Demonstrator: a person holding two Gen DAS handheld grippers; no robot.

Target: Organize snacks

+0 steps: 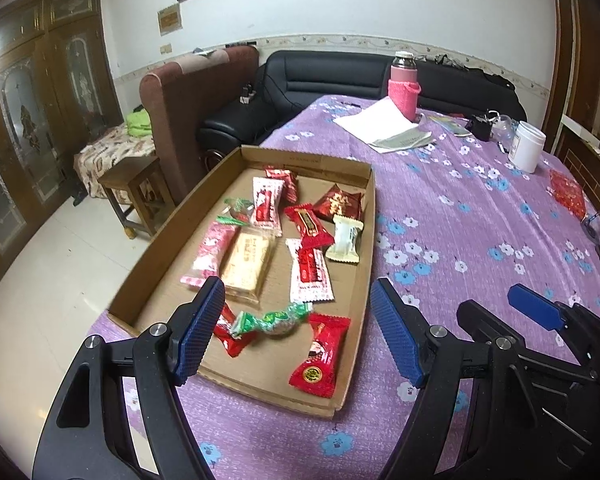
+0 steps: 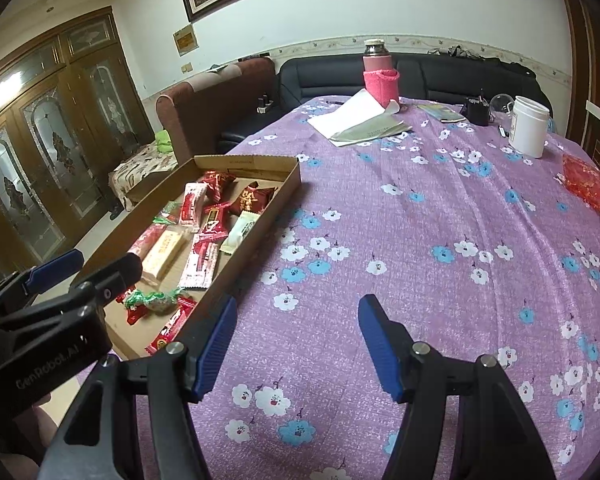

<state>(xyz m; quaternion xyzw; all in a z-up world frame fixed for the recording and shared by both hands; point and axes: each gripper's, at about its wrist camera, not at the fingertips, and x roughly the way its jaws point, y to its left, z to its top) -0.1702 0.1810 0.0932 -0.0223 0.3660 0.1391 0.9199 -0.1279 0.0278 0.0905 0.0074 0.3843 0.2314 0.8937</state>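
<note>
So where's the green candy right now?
The green candy lies at the box's near end in the left view, between two red packets, just beyond the open left gripper.

table (image 2: pixel 420 240): purple floral cloth | on it: cardboard tray (image 1: pixel 366 216), papers (image 1: pixel 384 124), pink flask (image 1: pixel 404 92), white jar (image 1: pixel 526 146)

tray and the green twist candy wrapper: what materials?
Tray: looks like brown corrugated cardboard, matte, raw cut edges and folded walls. Green twist candy: wrapper seems thin plastic film, glossy and crinkled, partly see-through; foil backing can't be ruled out.
</note>
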